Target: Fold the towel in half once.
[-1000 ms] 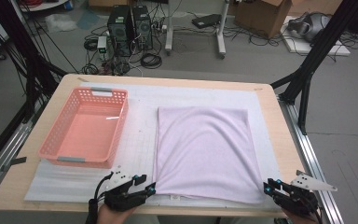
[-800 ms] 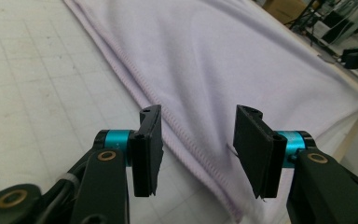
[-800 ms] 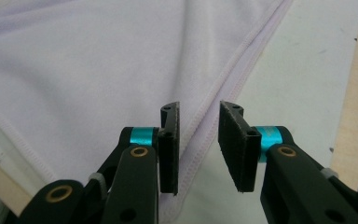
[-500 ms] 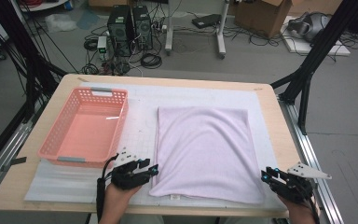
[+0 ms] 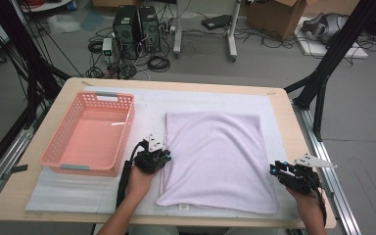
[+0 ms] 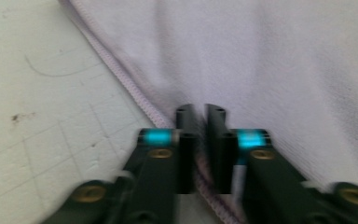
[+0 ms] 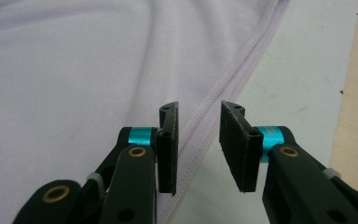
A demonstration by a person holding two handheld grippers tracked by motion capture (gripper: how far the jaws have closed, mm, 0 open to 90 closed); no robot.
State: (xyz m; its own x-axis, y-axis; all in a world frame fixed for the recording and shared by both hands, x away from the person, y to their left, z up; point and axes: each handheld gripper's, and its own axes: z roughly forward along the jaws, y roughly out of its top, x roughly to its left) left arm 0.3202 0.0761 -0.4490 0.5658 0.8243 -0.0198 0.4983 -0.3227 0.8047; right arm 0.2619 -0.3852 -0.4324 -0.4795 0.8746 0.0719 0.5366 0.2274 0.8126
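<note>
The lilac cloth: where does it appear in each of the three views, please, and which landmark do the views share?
High view: the lilac cloth lies flat at table centre, right of the pink basket.
Left gripper view: it covers the upper right; its hem runs between the shut left tongs.
Right gripper view: it covers the left and centre; its hem passes between the open right tongs.
Shared landmark: the stitched hem.

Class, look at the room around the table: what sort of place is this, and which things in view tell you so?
Probably a lab or workshop set up for recording. Computer towers stand on the floor among loose cables, a cardboard box sits behind, and black frame struts rise beside the wooden table.
</note>
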